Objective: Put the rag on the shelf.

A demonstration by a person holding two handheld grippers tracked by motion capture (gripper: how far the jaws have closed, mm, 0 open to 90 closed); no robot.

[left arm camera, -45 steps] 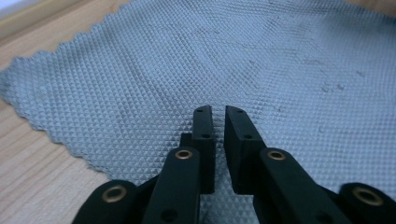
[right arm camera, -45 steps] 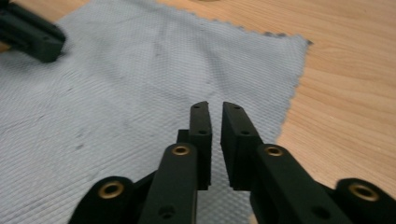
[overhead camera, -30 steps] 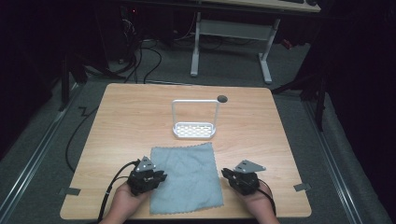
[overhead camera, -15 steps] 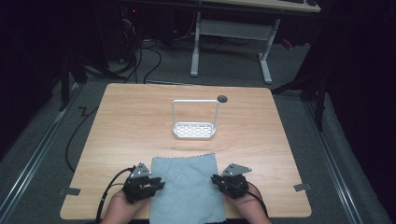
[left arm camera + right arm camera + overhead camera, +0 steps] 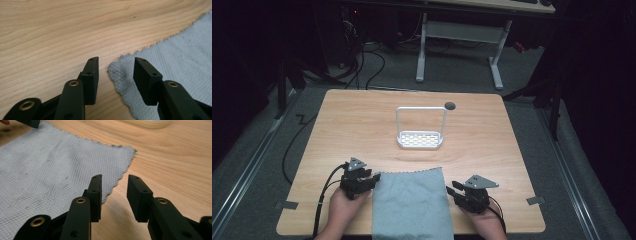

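Dark floor and the legs of another desk surround a pale wooden table [image 5: 362, 120] that takes up the middle of the high view. On its near half lies a grey cloth [image 5: 411, 202], spread flat, its near end reaching the table's front edge between the person's forearms; laid out this smoothly, it looks ready for folding or for hanging. Behind it, towards the middle of the table and apart from the cloth, stands a small white rack [image 5: 420, 131] with a perforated base and an upright wire frame, probably where the cloth is meant to go.

At the cloth's left far corner sits the left gripper [image 5: 362, 181]. Its jaws have just been opening and stand apart, with the zigzag corner of the cloth lying loose between them, pressed by neither pad. The right gripper [image 5: 457, 190] rests just beside the right edge; its jaws have likewise been opening and stand apart over bare wood, the cloth's edge under the left one. Both seem to have let go so the cloth settles flat.
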